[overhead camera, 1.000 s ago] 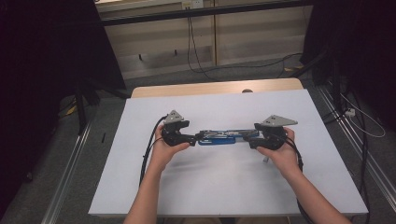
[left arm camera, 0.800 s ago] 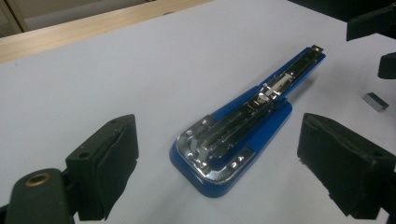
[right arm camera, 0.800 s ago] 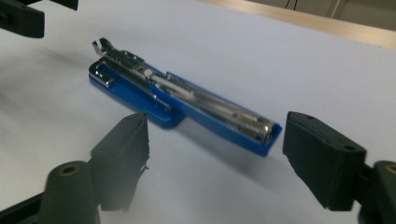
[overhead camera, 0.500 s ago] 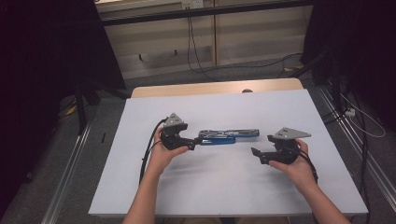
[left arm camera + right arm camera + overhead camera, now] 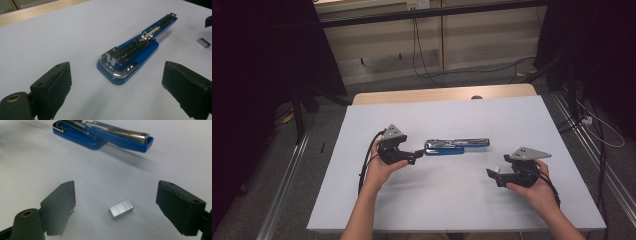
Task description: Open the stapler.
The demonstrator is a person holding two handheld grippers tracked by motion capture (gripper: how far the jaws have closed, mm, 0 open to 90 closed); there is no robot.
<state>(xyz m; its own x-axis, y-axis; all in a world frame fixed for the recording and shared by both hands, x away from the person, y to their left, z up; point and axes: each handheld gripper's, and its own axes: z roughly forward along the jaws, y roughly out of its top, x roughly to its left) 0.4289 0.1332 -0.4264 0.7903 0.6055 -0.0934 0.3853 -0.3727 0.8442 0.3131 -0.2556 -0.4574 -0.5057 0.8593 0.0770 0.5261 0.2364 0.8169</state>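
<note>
The blue stapler (image 5: 457,146) lies flipped open on the white table (image 5: 462,210), and your left claw (image 5: 117,100) sits just in front of its wide end with its jaws apart and nothing in them. Your right claw (image 5: 116,207) is well off to the side, near the front of the table, and its jaws have just been opening. A small silver block of staples (image 5: 121,208) lies on the table between them, and the pads are not touching it.

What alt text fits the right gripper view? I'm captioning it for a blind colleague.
A small silver block of staples lies on the white table between the right tool's open black jaws, touching neither. Beyond it lies a blue stapler, opened out flat.
</note>
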